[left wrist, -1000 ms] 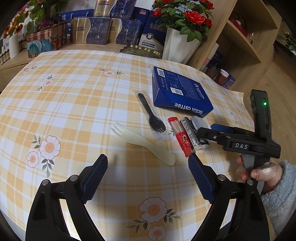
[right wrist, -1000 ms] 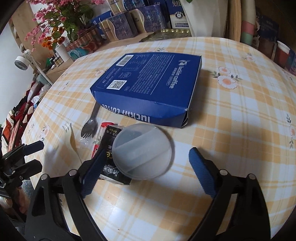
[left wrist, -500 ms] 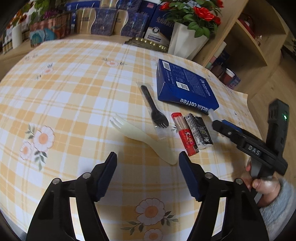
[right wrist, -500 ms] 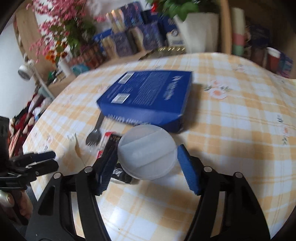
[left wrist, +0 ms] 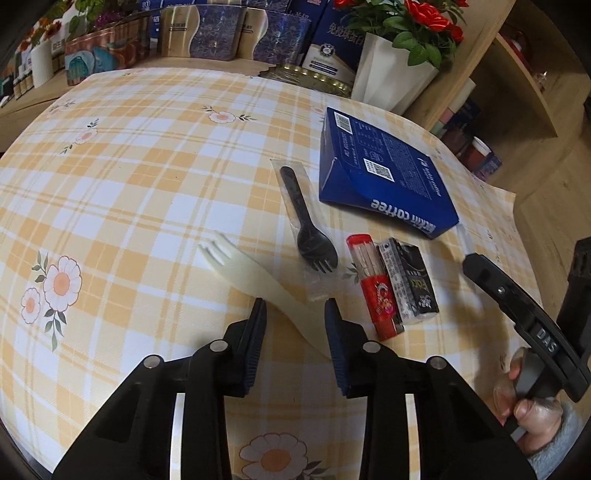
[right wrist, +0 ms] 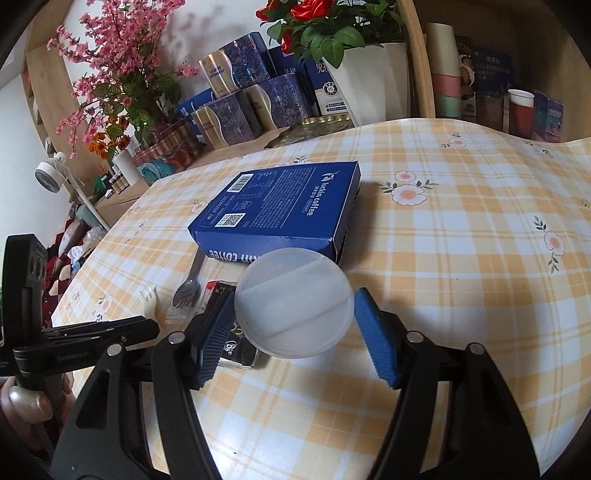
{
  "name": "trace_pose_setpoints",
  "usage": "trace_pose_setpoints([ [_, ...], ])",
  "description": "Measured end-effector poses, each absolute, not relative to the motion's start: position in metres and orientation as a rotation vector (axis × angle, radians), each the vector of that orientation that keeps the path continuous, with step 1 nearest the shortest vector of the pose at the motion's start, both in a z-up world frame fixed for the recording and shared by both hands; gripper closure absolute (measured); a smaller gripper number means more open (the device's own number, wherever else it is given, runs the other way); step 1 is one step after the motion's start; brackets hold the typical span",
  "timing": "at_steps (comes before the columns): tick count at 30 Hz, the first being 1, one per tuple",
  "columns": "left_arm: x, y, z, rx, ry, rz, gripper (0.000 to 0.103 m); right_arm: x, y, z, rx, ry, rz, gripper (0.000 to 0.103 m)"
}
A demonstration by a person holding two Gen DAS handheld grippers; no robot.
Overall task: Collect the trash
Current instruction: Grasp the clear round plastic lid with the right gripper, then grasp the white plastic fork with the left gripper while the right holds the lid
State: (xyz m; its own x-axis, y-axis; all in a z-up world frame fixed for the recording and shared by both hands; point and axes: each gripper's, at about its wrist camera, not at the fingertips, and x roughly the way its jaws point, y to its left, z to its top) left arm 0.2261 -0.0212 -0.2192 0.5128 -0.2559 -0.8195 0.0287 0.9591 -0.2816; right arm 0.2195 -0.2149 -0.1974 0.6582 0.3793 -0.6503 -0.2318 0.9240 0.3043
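My left hand-held gripper [left wrist: 293, 325] tilts down at the counter [left wrist: 147, 177]; its jaws have just been closing and now straddle the handle of the cream plastic fork [left wrist: 255, 280], pads close beside it, though I cannot tell that they press it yet. My right hand-held gripper [right wrist: 293, 325] is clamped on the round frosted translucent plastic lid [right wrist: 293, 302], held clear above the cloth, one blue ribbed pad at either edge. My right hand [left wrist: 532, 413], grey fuzzy cuff, wraps its black grip.

Counter is covered in a smooth yellow-and-white check cloth printed with daisies. On it: a flat dark-blue cardboard coffee box [left wrist: 384, 177], a black plastic spork in a clear wrapper [left wrist: 306, 225], a red-and-clear toothpick tube [left wrist: 373, 288], and touching it a black glossy sachet [left wrist: 410, 280]. Behind: a white pot of red roses [left wrist: 391, 74], blue gift boxes [left wrist: 236, 33], and wooden shelves [left wrist: 517, 74].
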Motion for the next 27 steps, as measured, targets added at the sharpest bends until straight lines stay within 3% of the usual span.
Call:
trace_pose_setpoints([
  [6, 0.238, -0.023, -0.22, -0.201, 1.012, -0.144, 0.081, 0.22, -0.218, -0.199, 0.229, 0.781, 0.361, 0.036],
  [19, 0.259, -0.046, -0.221, -0.011, 0.963, -0.062, 0.083, 0.22, -0.219, -0.199, 0.242, 0.779, 0.385, 0.036],
  [21, 0.259, -0.041, -0.221, -0.043, 0.959, -0.078, 0.091, 0.22, -0.22, -0.199, 0.25, 0.777, 0.383, 0.036],
  [27, 0.242, -0.019, -0.211, -0.133, 0.934, -0.147, 0.092, 0.22, -0.225, -0.2, 0.279, 0.778, 0.372, 0.036],
])
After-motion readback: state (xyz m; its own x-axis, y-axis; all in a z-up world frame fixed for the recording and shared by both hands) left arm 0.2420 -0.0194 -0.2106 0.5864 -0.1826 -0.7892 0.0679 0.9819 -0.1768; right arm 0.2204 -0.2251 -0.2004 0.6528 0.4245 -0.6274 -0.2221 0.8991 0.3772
